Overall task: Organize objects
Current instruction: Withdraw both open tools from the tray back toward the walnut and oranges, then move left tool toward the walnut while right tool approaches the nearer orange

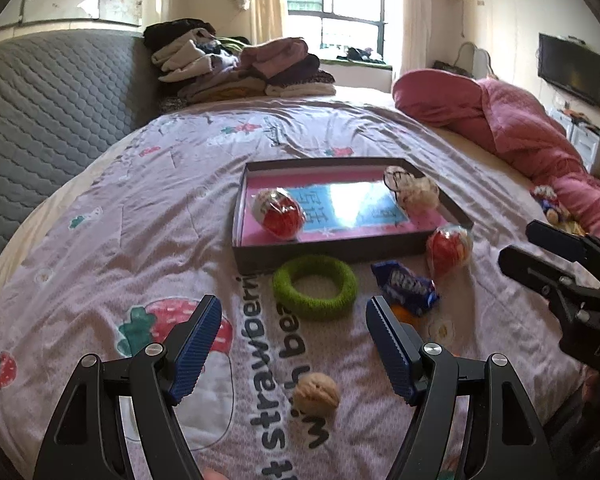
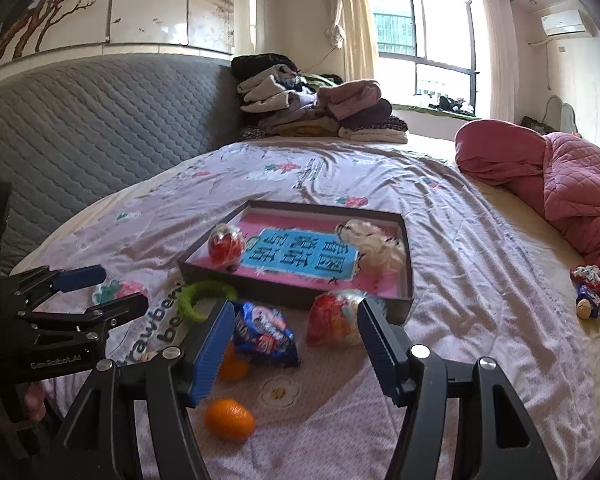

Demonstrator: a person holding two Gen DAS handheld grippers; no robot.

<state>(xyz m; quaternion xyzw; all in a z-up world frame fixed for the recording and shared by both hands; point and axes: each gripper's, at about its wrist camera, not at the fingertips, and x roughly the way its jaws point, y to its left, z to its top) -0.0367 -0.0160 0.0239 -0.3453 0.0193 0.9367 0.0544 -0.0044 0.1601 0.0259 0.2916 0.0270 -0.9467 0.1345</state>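
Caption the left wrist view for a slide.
Open left gripper above a walnut; green ring, snack packet and tray ahead.

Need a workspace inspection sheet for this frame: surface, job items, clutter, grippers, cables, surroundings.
Surface: bed sheet, strawberry print, wrinkled.
Job's things: tray holds one red wrapped egg and a cream fluffy item. Outside it: second red egg, green ring, blue snack packet, walnut, two oranges.
Clutter: clothes pile, pink quilt, small toy.
Grippers: left gripper open, empty; right gripper open, empty.
Cables: nothing seen.
Surroundings: grey headboard, window, wall TV.
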